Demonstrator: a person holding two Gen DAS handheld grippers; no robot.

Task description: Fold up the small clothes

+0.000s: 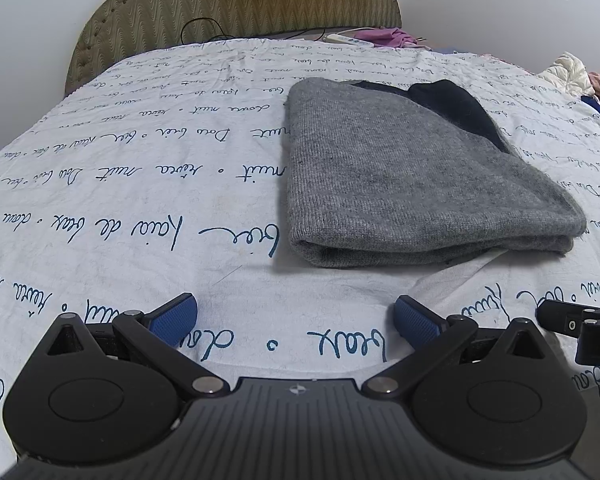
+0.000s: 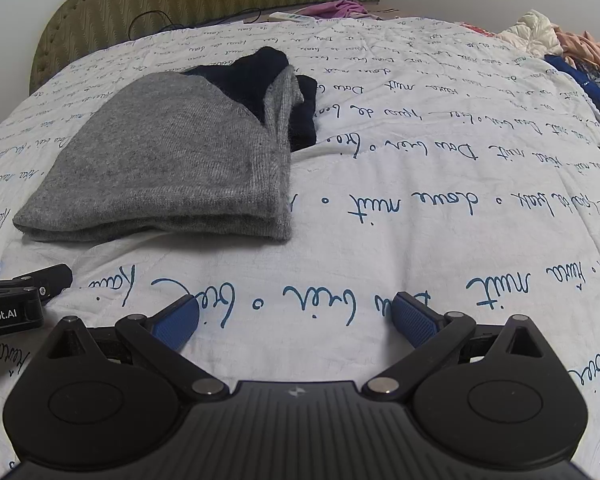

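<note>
A grey knit garment (image 1: 412,176) with dark navy parts lies folded flat on the white bedspread (image 1: 140,184) with blue handwriting. In the right wrist view the garment (image 2: 168,164) lies ahead to the left, with its navy part (image 2: 268,72) at the far end. My left gripper (image 1: 296,320) is open and empty, low over the bedspread, short of the garment's near edge. My right gripper (image 2: 296,318) is open and empty, to the right of the garment and short of it. Each gripper shows at the edge of the other's view.
A padded olive headboard (image 1: 236,4) stands at the far end of the bed. A black cable (image 1: 204,28), a white power strip (image 1: 348,40) and pink cloth (image 1: 388,36) lie near it. A pile of clothes (image 2: 560,44) sits at the far right.
</note>
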